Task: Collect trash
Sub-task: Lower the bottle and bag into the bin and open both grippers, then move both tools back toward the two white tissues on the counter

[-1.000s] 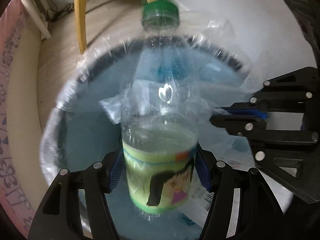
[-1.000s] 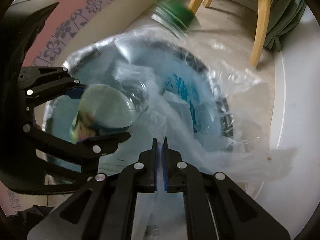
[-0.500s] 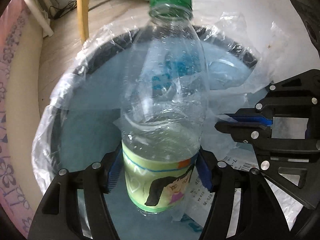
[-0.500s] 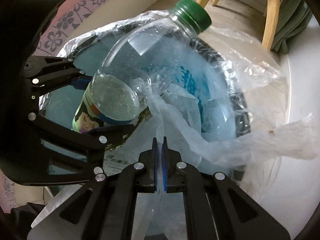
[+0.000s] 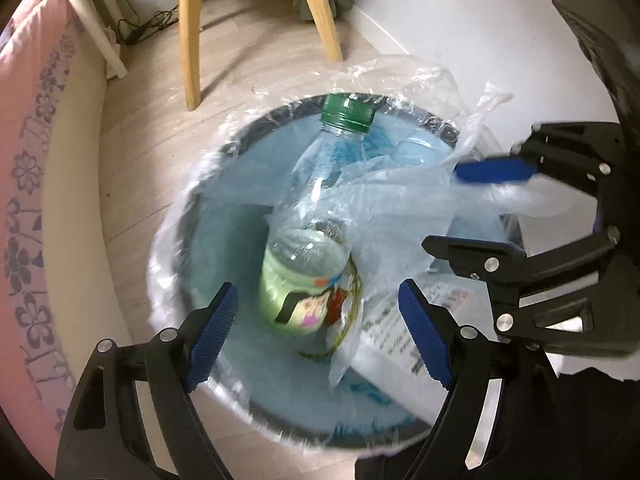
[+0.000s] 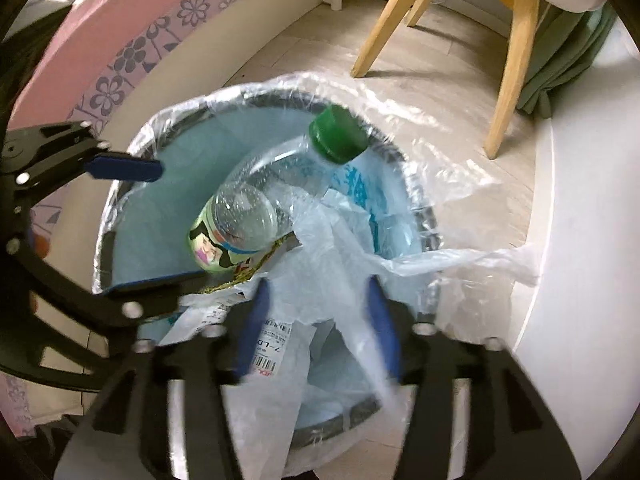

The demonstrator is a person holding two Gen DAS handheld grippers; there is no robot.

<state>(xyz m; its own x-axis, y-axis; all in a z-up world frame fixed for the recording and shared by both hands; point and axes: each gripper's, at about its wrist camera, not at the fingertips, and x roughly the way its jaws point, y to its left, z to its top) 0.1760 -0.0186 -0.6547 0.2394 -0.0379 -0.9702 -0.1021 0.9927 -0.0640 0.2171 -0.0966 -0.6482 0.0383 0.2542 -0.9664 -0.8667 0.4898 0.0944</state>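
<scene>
Two items binned: clear green-capped plastic bottle (image 5: 316,216), white plastic bag (image 6: 320,264) | lined round bin (image 5: 224,152) | left claw (image 5: 316,340), right claw (image 6: 320,312) both wide, empty | further trash unseen.

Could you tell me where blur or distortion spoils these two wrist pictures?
Left wrist view: the plastic bottle and the thin plastic bag are smeared, while the left tool is sharp; the chair legs curve from the fisheye. Right wrist view: the right tool is blurred at its pads, and the bin rim bows.
</scene>
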